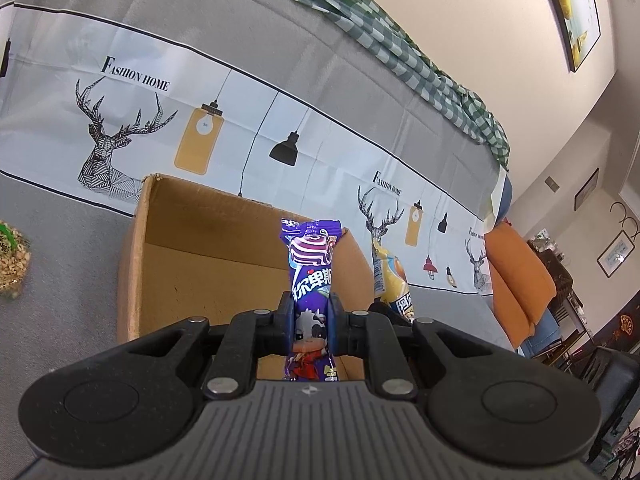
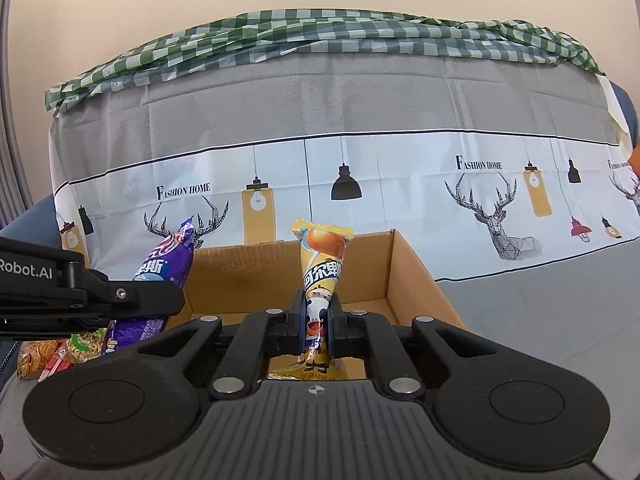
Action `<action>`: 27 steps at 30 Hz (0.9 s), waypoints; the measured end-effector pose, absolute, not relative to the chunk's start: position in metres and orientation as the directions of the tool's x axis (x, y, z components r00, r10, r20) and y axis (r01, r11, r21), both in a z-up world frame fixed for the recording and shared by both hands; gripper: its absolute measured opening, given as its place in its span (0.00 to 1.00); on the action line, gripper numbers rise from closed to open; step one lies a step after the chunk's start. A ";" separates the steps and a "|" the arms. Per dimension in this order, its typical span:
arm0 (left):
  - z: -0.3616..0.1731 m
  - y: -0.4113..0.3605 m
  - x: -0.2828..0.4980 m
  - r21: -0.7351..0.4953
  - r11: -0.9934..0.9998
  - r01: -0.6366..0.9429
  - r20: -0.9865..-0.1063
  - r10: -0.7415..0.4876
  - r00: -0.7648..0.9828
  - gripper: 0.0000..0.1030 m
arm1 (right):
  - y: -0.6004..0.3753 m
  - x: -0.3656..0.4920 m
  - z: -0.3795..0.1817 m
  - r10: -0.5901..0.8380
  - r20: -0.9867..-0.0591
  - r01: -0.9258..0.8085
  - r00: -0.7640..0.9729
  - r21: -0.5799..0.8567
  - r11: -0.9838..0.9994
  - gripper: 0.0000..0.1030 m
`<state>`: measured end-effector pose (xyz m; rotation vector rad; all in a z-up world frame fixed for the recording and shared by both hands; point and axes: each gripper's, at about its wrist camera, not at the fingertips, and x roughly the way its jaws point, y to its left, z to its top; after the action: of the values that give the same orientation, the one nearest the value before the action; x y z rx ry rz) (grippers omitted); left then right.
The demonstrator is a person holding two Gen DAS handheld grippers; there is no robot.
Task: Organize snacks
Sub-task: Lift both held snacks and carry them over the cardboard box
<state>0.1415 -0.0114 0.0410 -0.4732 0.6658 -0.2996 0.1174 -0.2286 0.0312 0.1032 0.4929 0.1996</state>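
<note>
My left gripper (image 1: 311, 322) is shut on a purple candy packet (image 1: 310, 268) with a cartoon cow, held upright over the open cardboard box (image 1: 176, 264). My right gripper (image 2: 316, 316) is shut on a yellow candy packet (image 2: 322, 268), also upright over the same box (image 2: 404, 276). The yellow packet (image 1: 390, 276) shows at the right in the left wrist view. The purple packet (image 2: 168, 264) and the left gripper's arm (image 2: 80, 292) show at the left in the right wrist view. The box's floor is mostly hidden behind the grippers.
The box stands on a grey sofa seat (image 2: 540, 320) draped with a deer-print cloth (image 2: 400, 184). Several loose snack packets (image 2: 52, 354) lie left of the box; one (image 1: 12, 264) shows in the left wrist view. An orange cushion (image 1: 520, 280) lies at the right. A green checked cloth (image 2: 320, 36) tops the backrest.
</note>
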 end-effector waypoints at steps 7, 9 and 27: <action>0.040 -0.014 0.143 -0.507 0.853 0.123 -0.519 -0.416 0.747 0.16 | -0.227 0.116 0.031 0.220 -0.460 -0.173 0.860 0.143 0.974 0.09; 0.040 -0.015 0.143 -0.507 0.853 0.126 -0.518 -0.418 0.746 0.16 | -0.227 0.116 0.030 0.223 -0.460 -0.177 0.860 0.141 0.974 0.09; 0.041 -0.013 0.142 -0.516 0.847 0.131 -0.510 -0.426 0.748 0.16 | -0.224 0.115 0.030 0.243 -0.458 -0.209 0.855 0.124 0.970 0.09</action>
<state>0.1425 -0.0132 0.0409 -0.4757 0.6615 -0.3172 0.1155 -0.2243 0.0301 0.0711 0.4902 0.2380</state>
